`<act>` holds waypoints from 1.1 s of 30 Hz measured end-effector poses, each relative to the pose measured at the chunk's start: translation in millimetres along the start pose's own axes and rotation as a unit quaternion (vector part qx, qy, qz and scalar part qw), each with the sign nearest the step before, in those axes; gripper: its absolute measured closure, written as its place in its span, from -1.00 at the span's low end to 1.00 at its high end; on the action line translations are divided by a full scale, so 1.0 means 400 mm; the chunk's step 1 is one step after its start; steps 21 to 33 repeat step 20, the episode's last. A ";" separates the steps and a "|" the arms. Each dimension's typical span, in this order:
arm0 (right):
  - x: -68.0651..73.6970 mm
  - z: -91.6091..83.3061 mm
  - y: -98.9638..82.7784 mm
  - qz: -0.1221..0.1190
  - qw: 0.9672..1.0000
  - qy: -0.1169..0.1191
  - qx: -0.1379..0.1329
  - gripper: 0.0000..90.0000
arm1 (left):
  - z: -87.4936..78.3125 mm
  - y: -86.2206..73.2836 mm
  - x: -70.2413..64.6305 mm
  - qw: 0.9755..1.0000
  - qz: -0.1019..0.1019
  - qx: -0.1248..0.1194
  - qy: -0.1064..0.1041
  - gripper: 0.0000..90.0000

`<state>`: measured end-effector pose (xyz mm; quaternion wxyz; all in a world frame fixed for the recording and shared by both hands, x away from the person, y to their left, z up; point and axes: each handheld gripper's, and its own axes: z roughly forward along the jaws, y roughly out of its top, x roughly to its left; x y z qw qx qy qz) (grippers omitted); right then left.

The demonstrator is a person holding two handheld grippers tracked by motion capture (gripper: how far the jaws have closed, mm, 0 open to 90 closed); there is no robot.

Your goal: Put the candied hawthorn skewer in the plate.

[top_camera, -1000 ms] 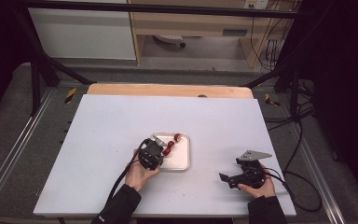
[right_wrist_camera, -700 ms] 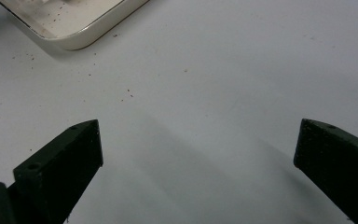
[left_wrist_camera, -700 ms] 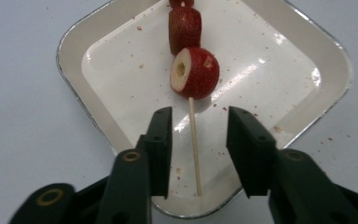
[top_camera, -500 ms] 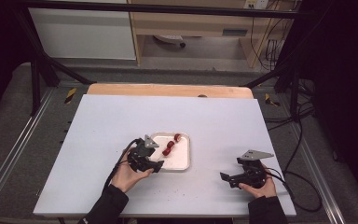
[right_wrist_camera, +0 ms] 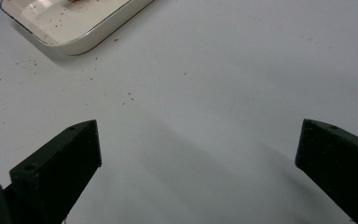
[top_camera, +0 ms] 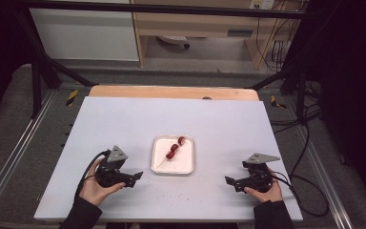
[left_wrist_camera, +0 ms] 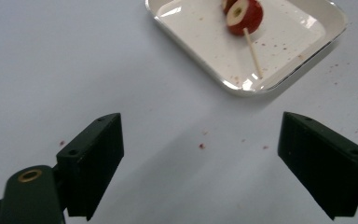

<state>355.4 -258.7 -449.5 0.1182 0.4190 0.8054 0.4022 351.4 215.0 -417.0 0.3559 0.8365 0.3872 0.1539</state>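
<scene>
We find the skewer (top_camera: 172,153) of red fruit slices lying in the white square tray (top_camera: 187,167) near the middle of the bench (top_camera: 124,119), its bare stick end pointing toward the person's side. The left gripper (top_camera: 136,175) sits to the left of the tray, apart from it, held in the left hand (top_camera: 95,188); its jaws have just been opening and now stand wide with nothing between them. In the left gripper view we note the tray ahead and red specks on the bench surface. The right gripper (top_camera: 228,181), in the right hand (top_camera: 264,191), rests well to the right of the tray, jaws likewise spread wide and empty.
</scene>
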 end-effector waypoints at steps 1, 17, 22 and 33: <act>0.001 0.001 0.000 0.001 1.000 0.000 0.001 -0.98 | -0.006 -0.013 0.007 1.000 -0.004 -0.004 0.002 -0.71; 0.006 0.005 -0.007 -0.007 1.000 0.001 0.010 -0.98 | -0.040 -0.125 0.065 0.999 -0.031 -0.030 0.003 -0.73; 0.006 0.005 -0.007 -0.007 1.000 0.002 0.011 -0.98 | -0.035 -0.125 0.064 0.999 -0.032 -0.030 0.003 -0.73; 0.006 0.005 -0.007 -0.007 1.000 0.002 0.011 -0.98 | -0.035 -0.125 0.064 0.999 -0.032 -0.030 0.003 -0.73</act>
